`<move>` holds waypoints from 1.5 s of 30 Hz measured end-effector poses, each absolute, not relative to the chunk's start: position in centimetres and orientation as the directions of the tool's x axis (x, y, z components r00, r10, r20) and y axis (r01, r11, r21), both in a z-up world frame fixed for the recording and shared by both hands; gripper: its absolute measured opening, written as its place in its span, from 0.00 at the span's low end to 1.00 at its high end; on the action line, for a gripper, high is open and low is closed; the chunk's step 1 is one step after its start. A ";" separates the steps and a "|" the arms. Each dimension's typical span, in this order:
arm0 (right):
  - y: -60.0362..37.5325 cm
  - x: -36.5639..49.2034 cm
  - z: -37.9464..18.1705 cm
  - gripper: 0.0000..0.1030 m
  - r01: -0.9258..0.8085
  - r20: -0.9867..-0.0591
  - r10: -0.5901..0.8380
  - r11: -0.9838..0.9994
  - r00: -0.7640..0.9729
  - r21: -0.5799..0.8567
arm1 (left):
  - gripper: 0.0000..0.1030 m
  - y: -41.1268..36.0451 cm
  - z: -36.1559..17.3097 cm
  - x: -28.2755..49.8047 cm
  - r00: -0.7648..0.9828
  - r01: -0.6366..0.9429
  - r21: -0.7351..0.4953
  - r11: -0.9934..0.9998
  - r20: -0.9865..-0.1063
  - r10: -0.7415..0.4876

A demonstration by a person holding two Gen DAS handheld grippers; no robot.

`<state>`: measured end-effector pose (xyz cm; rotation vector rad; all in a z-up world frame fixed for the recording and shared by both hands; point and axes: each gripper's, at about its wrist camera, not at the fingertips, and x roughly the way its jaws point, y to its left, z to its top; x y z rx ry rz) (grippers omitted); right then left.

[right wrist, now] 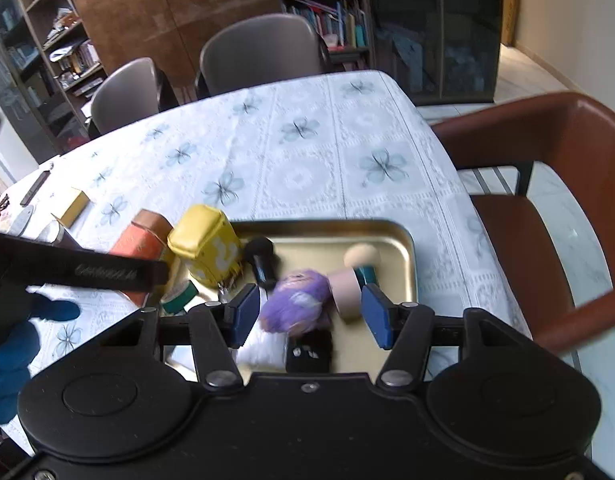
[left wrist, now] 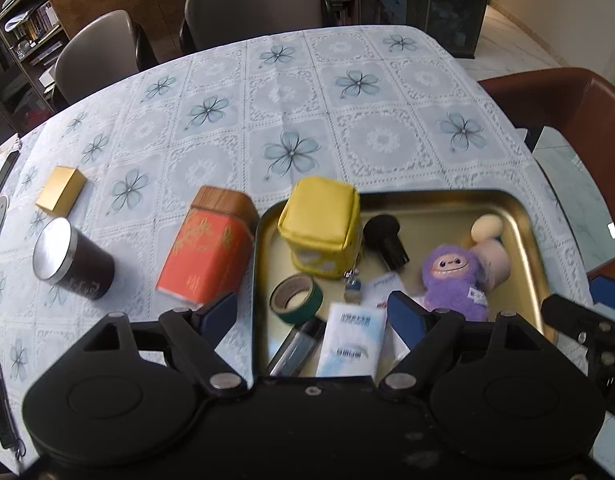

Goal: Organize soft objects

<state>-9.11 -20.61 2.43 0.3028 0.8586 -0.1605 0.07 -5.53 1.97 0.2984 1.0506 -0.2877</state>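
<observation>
A gold tray [left wrist: 523, 216] holds a purple plush doll [left wrist: 453, 280], a yellow soft cube pouch [left wrist: 321, 226], a black brush [left wrist: 387, 240], a green tape roll [left wrist: 295, 298], a white packet [left wrist: 353, 340] and a beige sponge on a pink cup [left wrist: 489, 248]. My left gripper [left wrist: 311, 316] is open above the tray's near edge, over the tape and packet. My right gripper [right wrist: 309, 314] is open above the tray [right wrist: 407, 264], its fingers on either side of the purple doll [right wrist: 295, 300]. The yellow pouch [right wrist: 205, 244] is to its left.
Left of the tray on the flowered tablecloth [left wrist: 307, 100] lie an orange tin [left wrist: 207, 252], a dark cylinder can [left wrist: 71, 260] and a small gold box [left wrist: 61, 190]. Grey chairs [left wrist: 251, 4] stand at the far side, a brown chair [right wrist: 547, 184] at the right.
</observation>
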 end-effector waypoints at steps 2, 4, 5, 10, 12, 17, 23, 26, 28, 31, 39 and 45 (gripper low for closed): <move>-20.5 -9.6 2.1 0.54 0.273 -0.778 -0.018 0.941 0.628 0.199 | 0.80 -5.1 1.6 -1.0 0.468 0.368 0.116 0.923 -0.880 -0.076; -20.4 -10.0 1.8 0.54 0.290 -0.790 -0.026 0.937 0.612 0.194 | 0.80 -4.7 1.2 -1.9 0.463 0.368 0.124 0.922 -0.884 -0.066; -20.2 -10.3 1.6 0.54 0.297 -0.795 -0.030 0.936 0.606 0.192 | 0.80 -4.5 1.0 -2.4 0.457 0.368 0.127 0.921 -0.887 -0.060; -19.4 -11.1 0.8 0.54 0.359 -0.831 -0.052 0.915 0.554 0.182 | 0.80 -3.4 0.1 -4.2 0.433 0.370 0.129 0.920 -0.900 -0.047; -19.1 -11.4 0.4 0.54 0.378 -0.841 -0.054 0.908 0.538 0.183 | 0.80 -2.9 -0.2 -4.8 0.429 0.367 0.132 0.921 -0.902 -0.041; -18.2 -11.7 -0.1 0.54 0.422 -0.861 -0.076 0.891 0.503 0.168 | 0.81 -1.7 -0.2 -5.5 0.419 0.369 0.118 0.922 -0.906 -0.052; -17.2 -11.3 -0.4 0.54 0.450 -0.879 -0.093 0.881 0.467 0.146 | 0.81 -0.3 0.2 -6.2 0.419 0.358 0.104 0.928 -0.906 -0.060; -16.6 -11.1 -0.3 0.54 0.439 -0.882 -0.100 0.889 0.460 0.128 | 0.82 0.2 0.4 -6.6 0.418 0.353 0.095 0.931 -0.906 -0.066; -16.1 -11.1 -0.3 0.54 0.433 -0.883 -0.110 0.894 0.456 0.112 | 0.82 0.4 0.4 -6.7 0.419 0.348 0.096 0.932 -0.906 -0.063; -15.6 -11.2 -0.2 0.54 0.424 -0.883 -0.116 0.900 0.456 0.100 | 0.82 0.5 0.4 -7.0 0.419 0.342 0.095 0.935 -0.906 -0.061; -15.2 -11.9 -0.2 0.54 0.422 -0.882 -0.120 0.902 0.455 0.095 | 0.82 0.5 0.3 -7.4 0.410 0.334 0.081 0.939 -0.910 -0.067; -15.2 -12.3 -0.4 0.54 0.425 -0.886 -0.117 0.900 0.448 0.096 | 0.82 0.4 0.3 -7.5 0.405 0.335 0.082 0.939 -0.912 -0.064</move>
